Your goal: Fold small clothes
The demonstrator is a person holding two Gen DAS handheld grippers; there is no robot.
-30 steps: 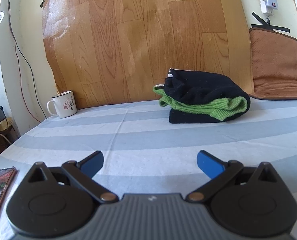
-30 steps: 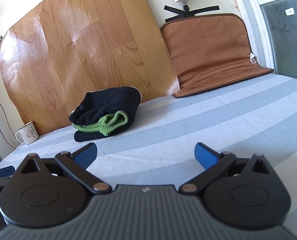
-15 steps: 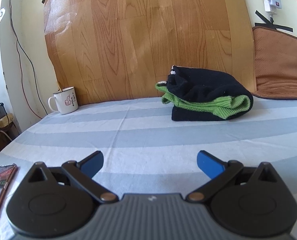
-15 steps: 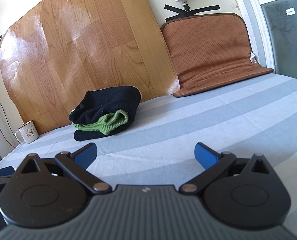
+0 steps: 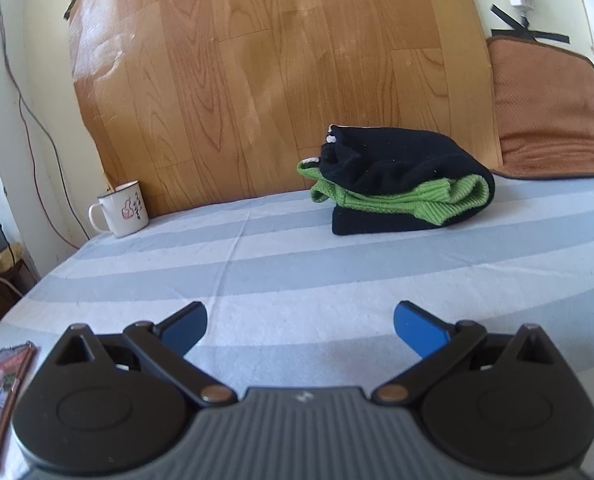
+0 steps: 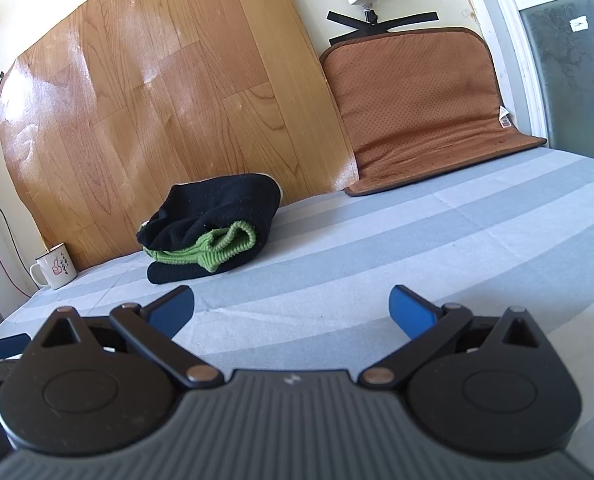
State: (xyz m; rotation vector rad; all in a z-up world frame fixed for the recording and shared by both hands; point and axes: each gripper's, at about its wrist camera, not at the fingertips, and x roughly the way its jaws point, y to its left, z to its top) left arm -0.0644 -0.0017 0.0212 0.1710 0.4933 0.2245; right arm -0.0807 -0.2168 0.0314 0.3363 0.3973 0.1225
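A folded black garment with a green knitted layer inside lies near the back of the striped grey cloth, by the wood-pattern board. The same folded garment shows at left of centre in the right wrist view. My left gripper is open and empty, low over the cloth, well in front of the garment. My right gripper is also open with nothing between its blue-tipped fingers, short of the garment and to its right. A corner of the left gripper shows at the left edge of the right wrist view.
A white enamel mug stands at the back left. A phone lies at the near left edge. A brown cushion leans on the wall at back right. Cables hang at the left wall.
The left wrist view has shifted a little: the garment and mug now sit slightly lower and further right. The right wrist view is nearly unchanged. Both grippers stay open.
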